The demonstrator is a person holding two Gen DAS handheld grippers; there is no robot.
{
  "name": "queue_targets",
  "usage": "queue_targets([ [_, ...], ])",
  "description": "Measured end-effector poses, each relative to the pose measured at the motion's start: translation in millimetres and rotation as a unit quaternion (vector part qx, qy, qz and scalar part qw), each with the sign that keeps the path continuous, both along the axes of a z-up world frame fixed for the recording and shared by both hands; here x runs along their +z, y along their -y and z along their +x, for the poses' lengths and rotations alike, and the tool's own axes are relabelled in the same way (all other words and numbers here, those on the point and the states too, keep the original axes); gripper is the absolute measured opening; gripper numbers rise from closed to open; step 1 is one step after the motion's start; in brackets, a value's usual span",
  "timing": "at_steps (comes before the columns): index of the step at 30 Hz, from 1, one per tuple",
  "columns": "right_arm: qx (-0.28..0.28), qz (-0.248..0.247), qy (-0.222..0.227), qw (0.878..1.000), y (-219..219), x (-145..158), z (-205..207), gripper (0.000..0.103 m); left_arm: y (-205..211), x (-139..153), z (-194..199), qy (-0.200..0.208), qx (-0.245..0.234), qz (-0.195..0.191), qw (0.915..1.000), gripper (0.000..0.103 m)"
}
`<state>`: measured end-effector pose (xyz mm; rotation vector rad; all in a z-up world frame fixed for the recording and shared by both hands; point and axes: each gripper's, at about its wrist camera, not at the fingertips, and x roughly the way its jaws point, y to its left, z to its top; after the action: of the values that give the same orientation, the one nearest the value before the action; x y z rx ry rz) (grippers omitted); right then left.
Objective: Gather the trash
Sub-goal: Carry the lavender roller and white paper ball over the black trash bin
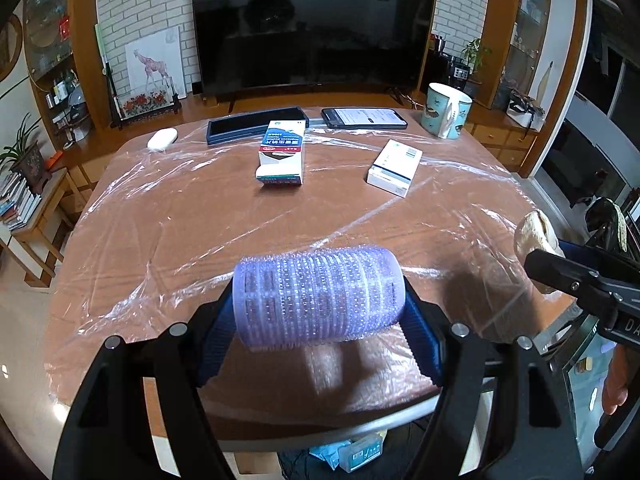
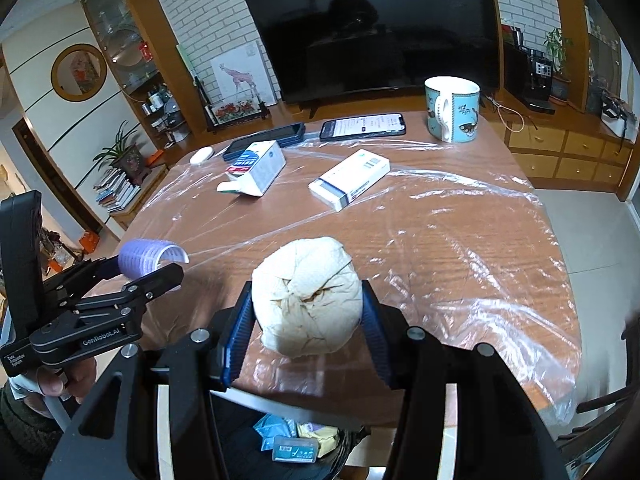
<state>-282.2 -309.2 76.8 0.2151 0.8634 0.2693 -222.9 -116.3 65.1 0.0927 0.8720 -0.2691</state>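
Left gripper: clamps purple hair roller above table's near edge. Right gripper: pinches crumpled paper ball there, likely for the bin below.

bright, sharp | glare on plastic sheet | fisheye-bent edges

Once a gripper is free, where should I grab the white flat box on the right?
Grip the white flat cardboard box across its two long side faces, coming from above. It lies flat, and that narrow width fits between the fingers.
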Motion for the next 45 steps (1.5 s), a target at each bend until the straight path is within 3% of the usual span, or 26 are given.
queue_targets([
  [17, 0.044, -0.005, 0.003, 0.999, -23, 5, -42, 0.05, -6, 0, -38, 0.002, -0.01, 0.006, 0.9999, 0.075],
  [45, 0.086, -0.018, -0.038, 0.995, -35, -24, -86, 0.05, 5, -26, -102, -0.031, -0.054, 0.037, 0.9974, 0.075],
])
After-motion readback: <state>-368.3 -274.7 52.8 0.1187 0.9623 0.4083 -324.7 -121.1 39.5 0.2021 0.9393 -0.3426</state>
